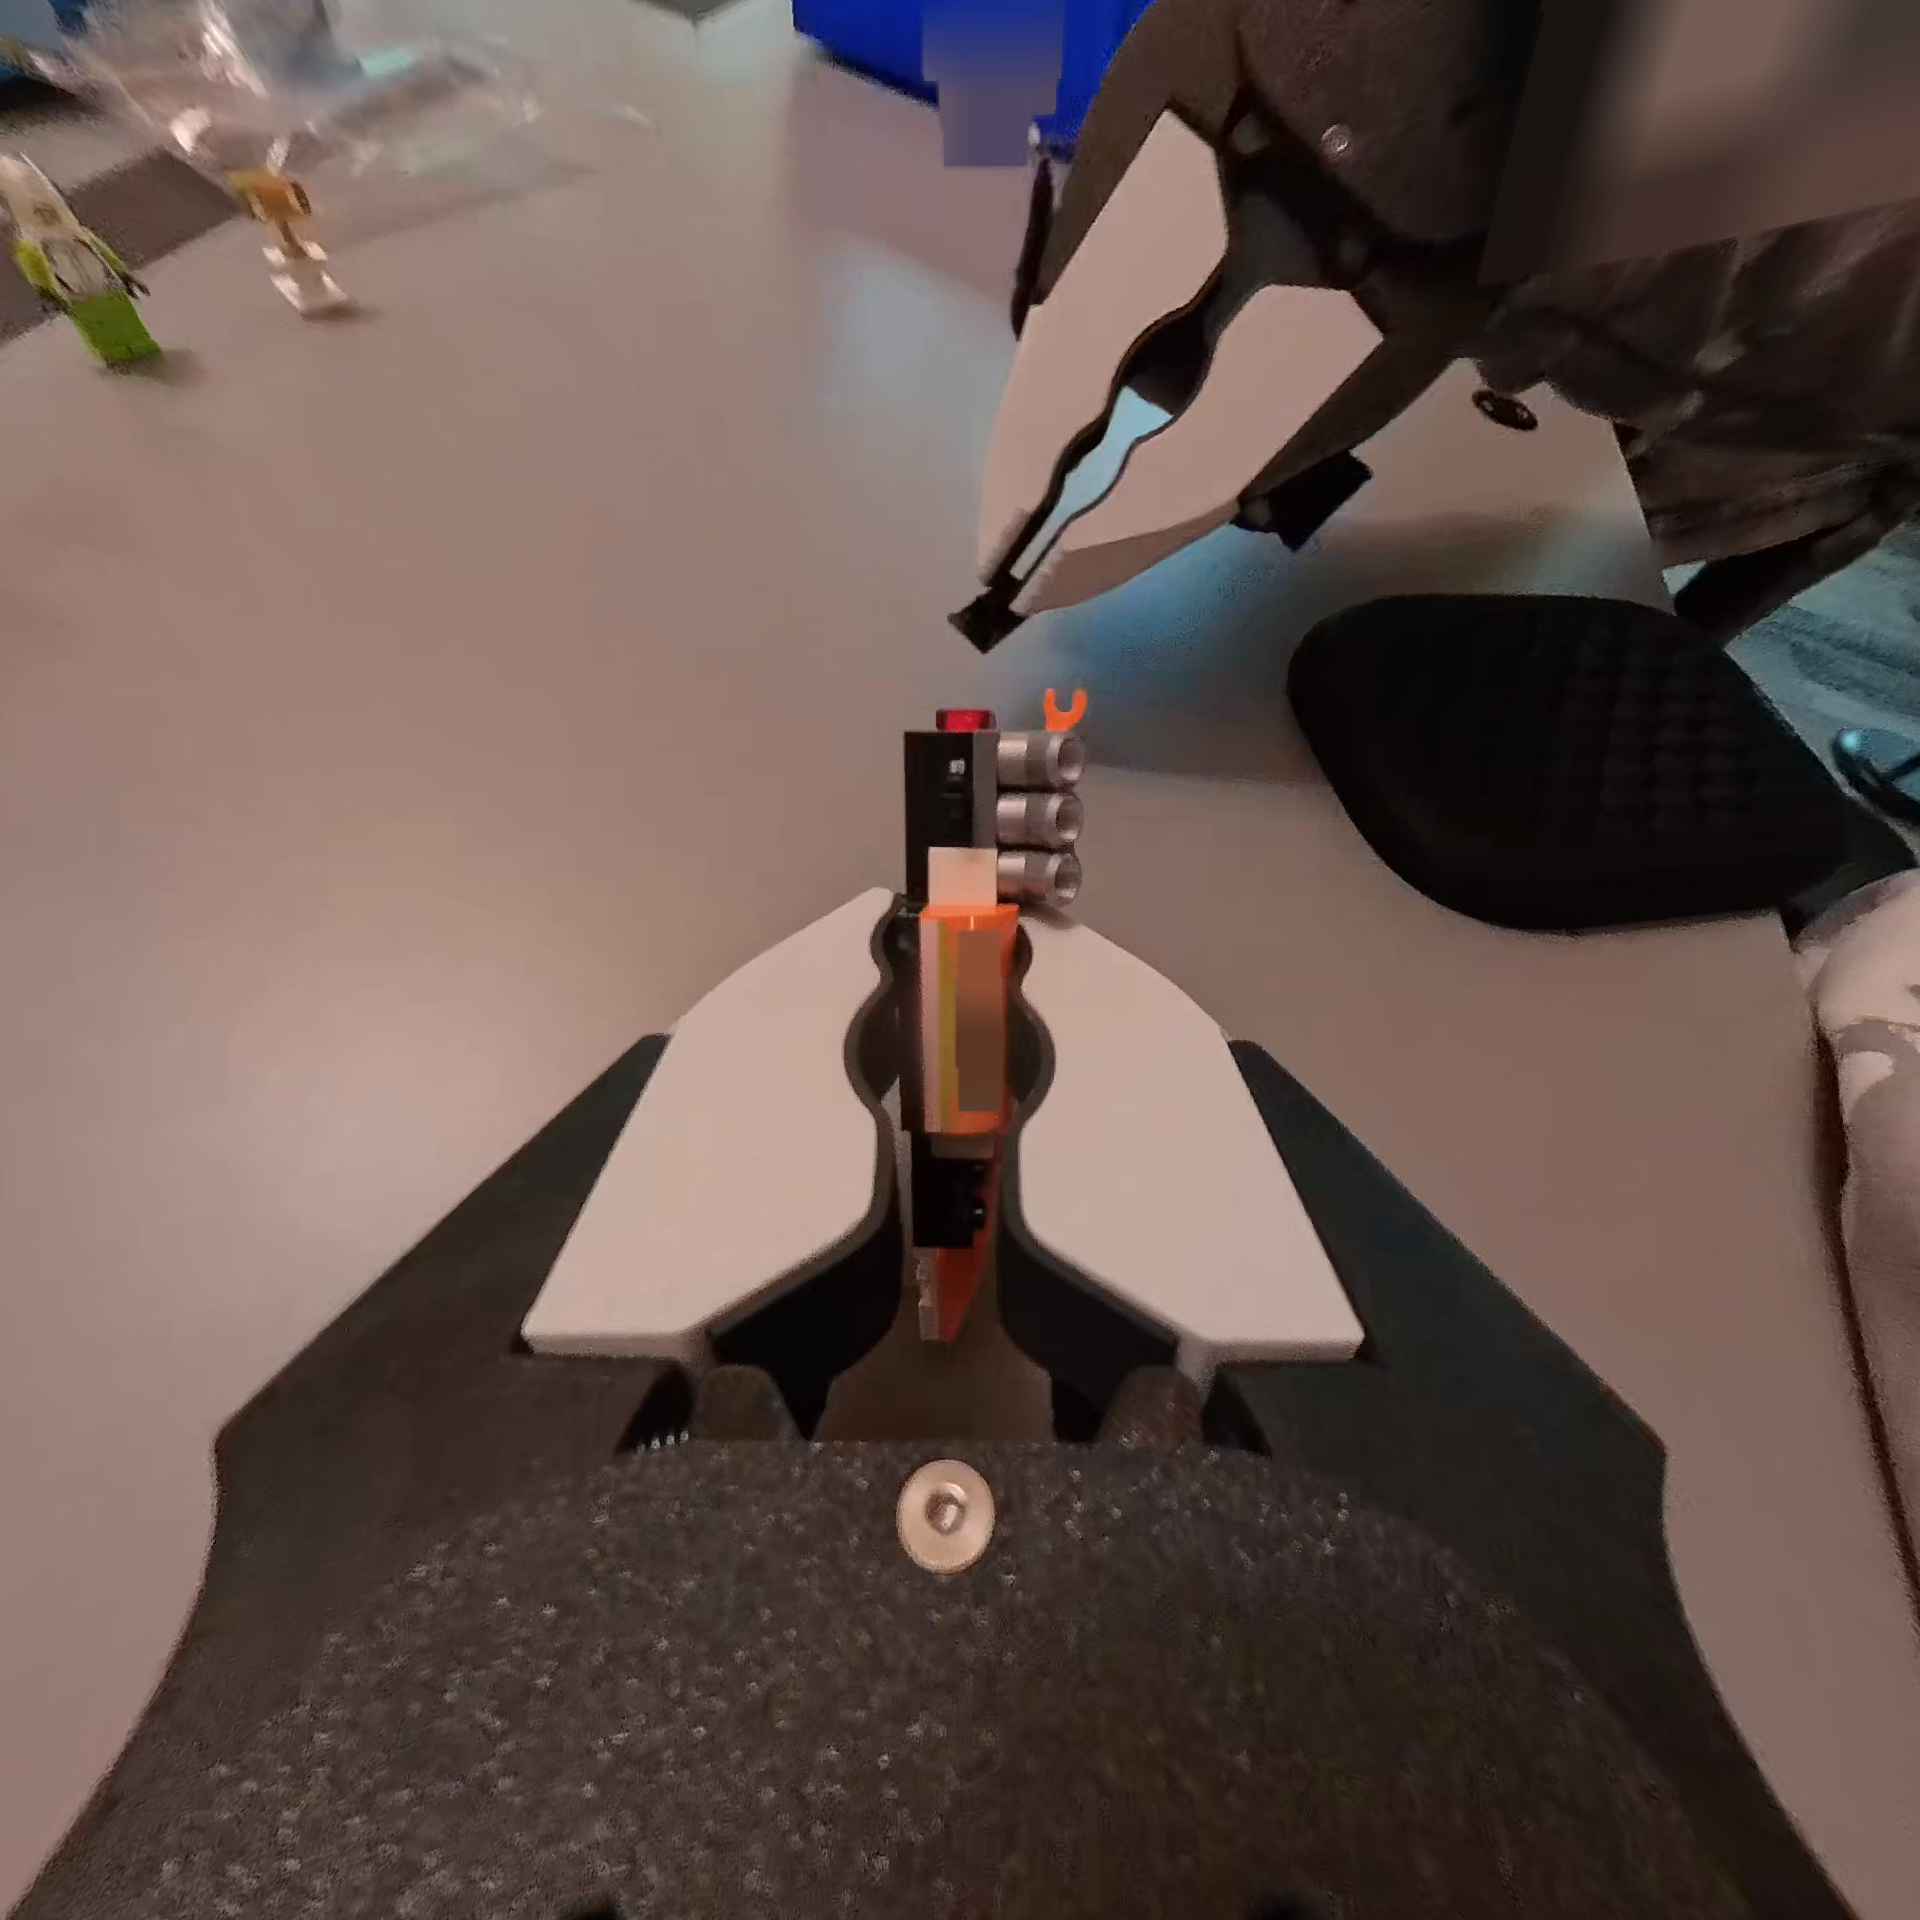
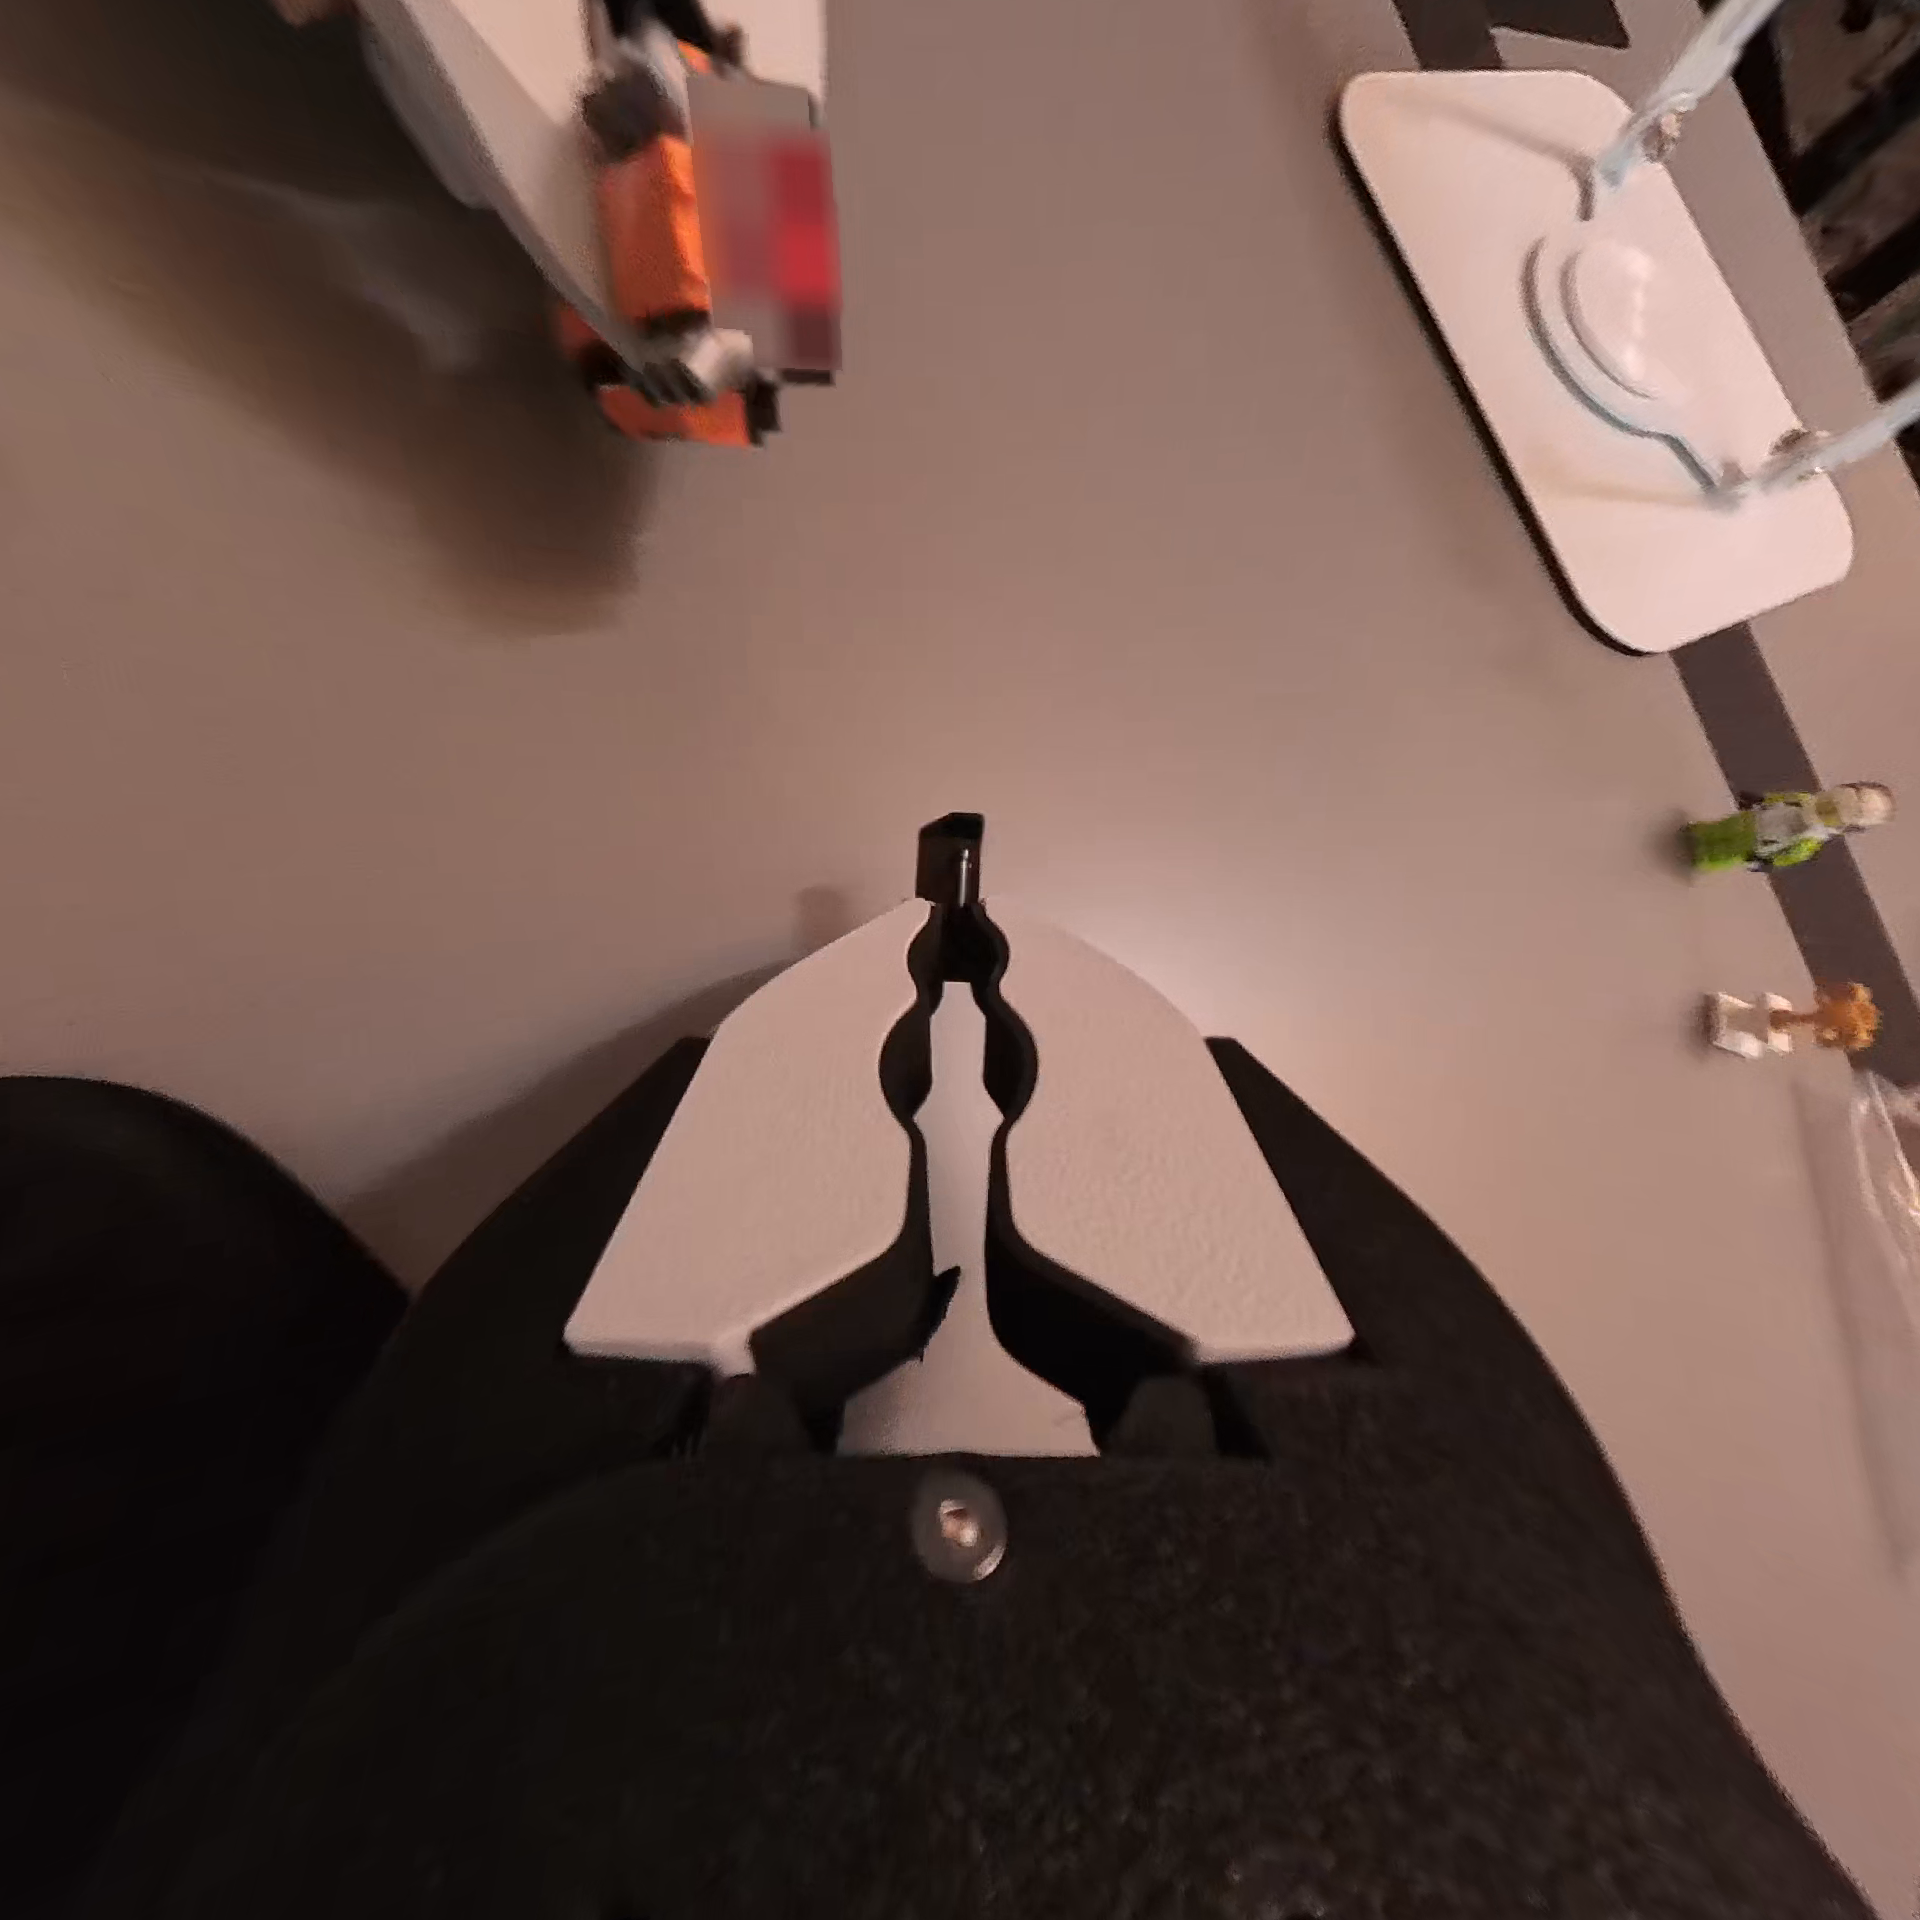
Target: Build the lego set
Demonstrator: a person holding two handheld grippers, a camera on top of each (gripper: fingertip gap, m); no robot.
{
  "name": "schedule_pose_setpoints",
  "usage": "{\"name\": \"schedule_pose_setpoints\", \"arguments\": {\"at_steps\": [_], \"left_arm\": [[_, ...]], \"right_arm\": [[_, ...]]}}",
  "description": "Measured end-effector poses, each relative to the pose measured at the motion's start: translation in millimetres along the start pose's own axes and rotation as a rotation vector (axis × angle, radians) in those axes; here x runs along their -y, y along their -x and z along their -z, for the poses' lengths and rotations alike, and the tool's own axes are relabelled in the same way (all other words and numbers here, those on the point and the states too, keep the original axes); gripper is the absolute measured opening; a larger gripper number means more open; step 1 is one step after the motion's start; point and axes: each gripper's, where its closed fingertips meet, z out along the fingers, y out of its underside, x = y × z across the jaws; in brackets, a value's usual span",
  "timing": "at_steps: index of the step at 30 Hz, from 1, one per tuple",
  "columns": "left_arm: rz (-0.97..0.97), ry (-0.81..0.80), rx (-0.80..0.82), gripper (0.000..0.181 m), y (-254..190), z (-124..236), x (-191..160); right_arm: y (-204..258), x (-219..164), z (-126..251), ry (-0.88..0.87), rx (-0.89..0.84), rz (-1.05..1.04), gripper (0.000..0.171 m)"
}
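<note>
My left gripper (image 1: 956, 914) is shut on a partly built lego model (image 1: 961, 1018) of orange, black and white parts, with three grey cylinders (image 1: 1039, 821), a red stud and a small orange clip at its far end. It is held above the table. My right gripper (image 2: 951, 904) is shut on a small black lego piece (image 2: 948, 857). In the left wrist view the right gripper (image 1: 1023, 582) hangs above and just beyond the model, with the black piece (image 1: 982, 623) at its tip. In the right wrist view the model (image 2: 675, 270) and left gripper show at upper left.
A green minifigure (image 1: 83, 281) and a tan one (image 1: 286, 234) stand far left near a clear plastic bag (image 1: 312, 94). A black chair seat (image 1: 1558, 758) lies right of the table edge. A white pad with a clear stand (image 2: 1590, 343) sits at the right wrist view's upper right. One gripper's finger ends stand about 10 cm off the other's.
</note>
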Motion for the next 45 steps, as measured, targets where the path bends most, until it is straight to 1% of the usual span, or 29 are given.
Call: {"name": "schedule_pose_setpoints", "arguments": {"at_steps": [3,6,10,12,14,16,17,19,21,23,24,26,28,32,36,38,41,45], "left_arm": [[0.072,0.098,-0.04,0.014,1,-4,-5],[0.171,0.298,-0.178,0.015,-5,-6,-20],[0.244,0.562,-0.349,0.017,-6,-7,-38],[0.233,0.646,-0.365,0.018,0,-8,-41],[0.224,0.689,-0.371,0.021,4,-11,-38],[0.181,0.704,-0.346,0.03,9,-13,-34],[0.144,0.696,-0.318,0.036,13,-15,-32],[0.058,0.647,-0.261,0.042,20,-18,-25],[-0.008,0.53,-0.216,0.041,20,-21,-9],[-0.136,0.363,-0.179,0.036,11,-19,12],[-0.216,0.293,-0.169,0.032,2,-17,20],[-0.373,0.201,-0.155,0.03,-17,-13,27],[-0.473,0.121,-0.175,0.029,-41,-11,31],[-0.548,-0.032,-0.204,0.024,-77,-4,45],[-0.58,-0.16,-0.182,0.017,-94,7,66],[-0.603,-0.199,-0.167,0.015,-100,12,72],[-0.647,-0.256,-0.158,0.008,-111,22,79],[-0.675,-0.247,-0.123,0.006,-115,27,76]], "right_arm": [[16,2,-1,-0.02,0.048,-0.02,0.004],[27,8,-2,-0.051,0.077,-0.043,0.004],[37,15,-2,-0.076,0.113,-0.055,0.004],[41,16,-2,-0.078,0.124,-0.054,0.004],[44,15,-3,-0.079,0.132,-0.063,0.004],[46,12,-4,-0.077,0.14,-0.078,0.004],[47,11,-4,-0.083,0.143,-0.086,0.004],[48,10,-2,-0.095,0.151,-0.106,0.004],[47,9,0,-0.109,0.159,-0.126,0.004],[48,12,6,-0.149,0.194,-0.163,0.004],[50,17,10,-0.181,0.233,-0.191,0.004],[58,29,22,-0.25,0.363,-0.254,0.004],[63,45,35,-0.33,0.507,-0.32,0.004],[71,74,59,-0.45,0.786,-0.411,0.004],[74,95,76,-0.543,0.95,-0.446,0.004],[78,104,81,-0.575,1.0,-0.453,0.004],[84,109,81,-0.577,1.036,-0.453,0.004],[88,112,82,-0.576,1.076,-0.493,0.004]]}}
